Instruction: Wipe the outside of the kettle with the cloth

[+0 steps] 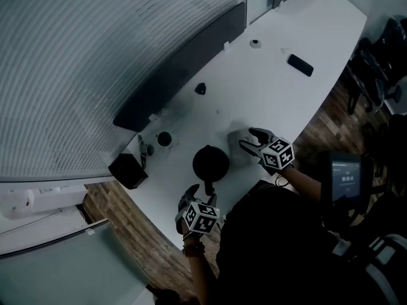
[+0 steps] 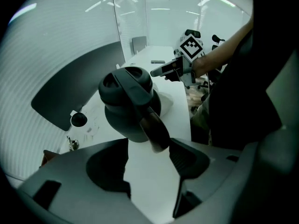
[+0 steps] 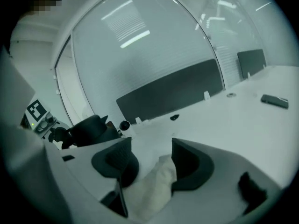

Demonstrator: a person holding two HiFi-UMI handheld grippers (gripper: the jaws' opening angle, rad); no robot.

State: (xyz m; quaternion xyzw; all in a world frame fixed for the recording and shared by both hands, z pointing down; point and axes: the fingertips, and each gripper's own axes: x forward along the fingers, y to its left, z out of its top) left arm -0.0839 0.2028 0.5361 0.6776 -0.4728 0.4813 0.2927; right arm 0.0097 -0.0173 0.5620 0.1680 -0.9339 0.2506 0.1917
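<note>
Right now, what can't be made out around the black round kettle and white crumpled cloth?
Black round kettle: far side hidden by its own body, left gripper view.
White crumpled cloth: lower part behind frame of the right gripper, right gripper view.
Small dark items by the partition: too small, head view.

The left gripper (image 1: 198,196) points steeply down with its jaws spread wide. The right gripper (image 1: 249,138) leans slightly downward, jaws spread wide too.
</note>
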